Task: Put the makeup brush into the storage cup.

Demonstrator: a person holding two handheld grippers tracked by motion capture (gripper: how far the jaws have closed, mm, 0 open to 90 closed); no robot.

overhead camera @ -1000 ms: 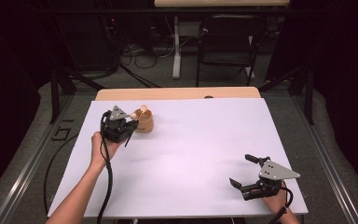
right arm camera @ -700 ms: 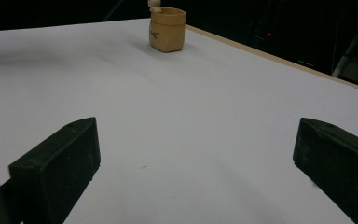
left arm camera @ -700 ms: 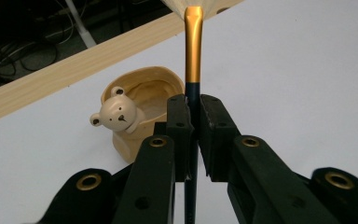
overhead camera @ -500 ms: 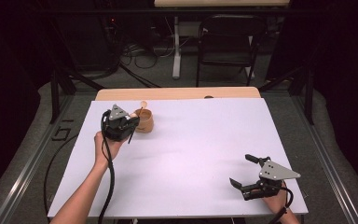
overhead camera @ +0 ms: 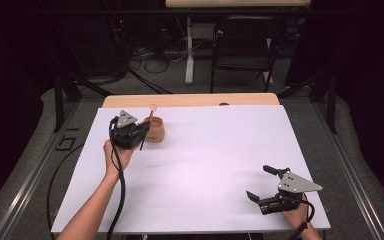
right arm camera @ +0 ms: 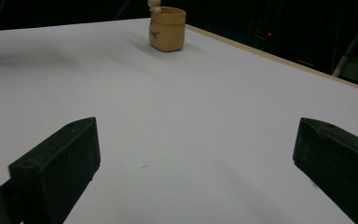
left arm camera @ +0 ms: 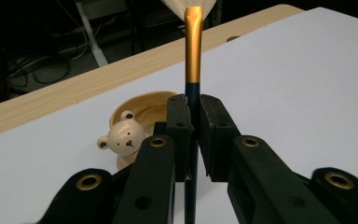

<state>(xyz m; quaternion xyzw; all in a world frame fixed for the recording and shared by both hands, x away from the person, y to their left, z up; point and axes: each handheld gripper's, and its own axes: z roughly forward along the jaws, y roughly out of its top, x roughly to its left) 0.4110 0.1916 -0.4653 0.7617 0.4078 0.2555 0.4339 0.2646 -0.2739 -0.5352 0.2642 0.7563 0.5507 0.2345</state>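
Spoon clamped by its handle in my left gripper, poised beside the bear cup; placing remains. Right gripper idles wide open on the bench.

Dark room, black surround. White surface with wooden edge strip at far side. Grey carpeted floor. Black folding chair beyond, beside a white post. Cables tangled on floor.

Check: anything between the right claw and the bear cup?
Nothing: bare white table runs from the right claw to the bear cup, per the right gripper view.
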